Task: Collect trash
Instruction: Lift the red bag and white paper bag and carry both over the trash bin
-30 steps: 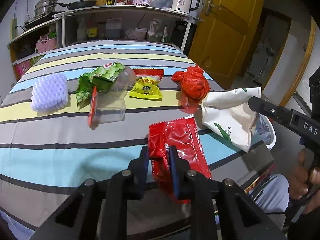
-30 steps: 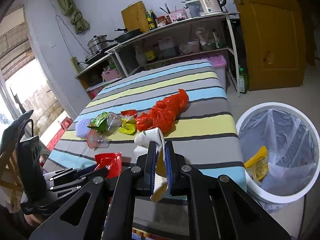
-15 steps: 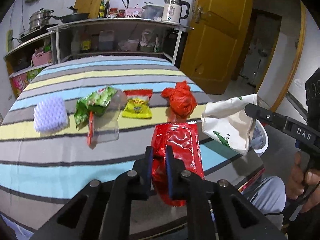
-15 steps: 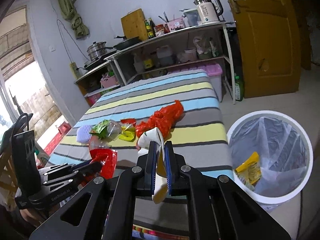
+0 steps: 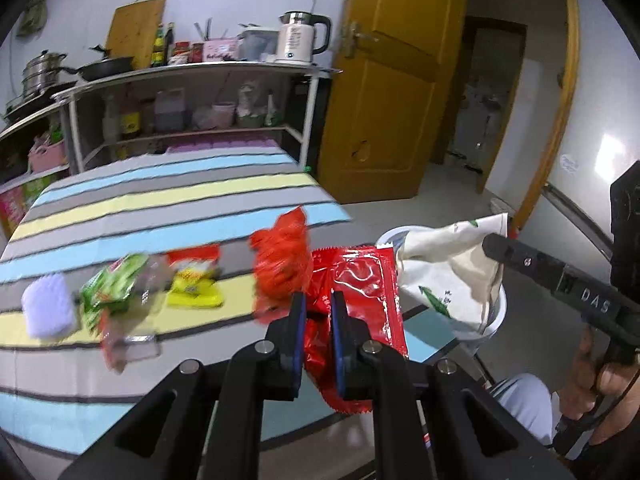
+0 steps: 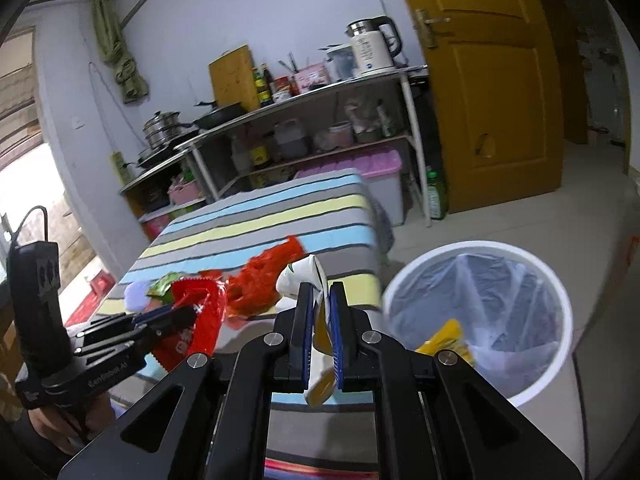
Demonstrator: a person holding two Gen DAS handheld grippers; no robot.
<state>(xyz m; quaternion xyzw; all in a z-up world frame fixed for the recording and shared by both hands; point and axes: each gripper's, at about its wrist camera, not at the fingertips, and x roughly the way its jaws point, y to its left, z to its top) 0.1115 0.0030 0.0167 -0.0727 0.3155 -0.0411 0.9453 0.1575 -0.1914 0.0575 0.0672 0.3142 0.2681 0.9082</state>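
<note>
My left gripper (image 5: 318,300) is shut on a shiny red wrapper (image 5: 360,292) and holds it lifted above the striped table's right edge; it also shows in the right wrist view (image 6: 204,320). My right gripper (image 6: 320,292) is shut on a white paper bag with green print (image 6: 306,280), held in the air left of the white trash bin (image 6: 476,320). The bag shows in the left wrist view (image 5: 448,276) partly covering the bin. A yellow wrapper (image 6: 444,340) lies in the lined bin.
On the striped table (image 5: 160,200) lie a red plastic bag (image 5: 282,264), a yellow packet (image 5: 194,284), a green wrapper (image 5: 112,292), a clear cup (image 5: 128,340) and a white foam net (image 5: 48,308). Shelves (image 5: 192,112) stand behind; a yellow door (image 5: 388,92) at right.
Both grippers have risen and swung right toward the bin. The red wrapper has been lifted off the table. The white bag is now nearer the bin.
</note>
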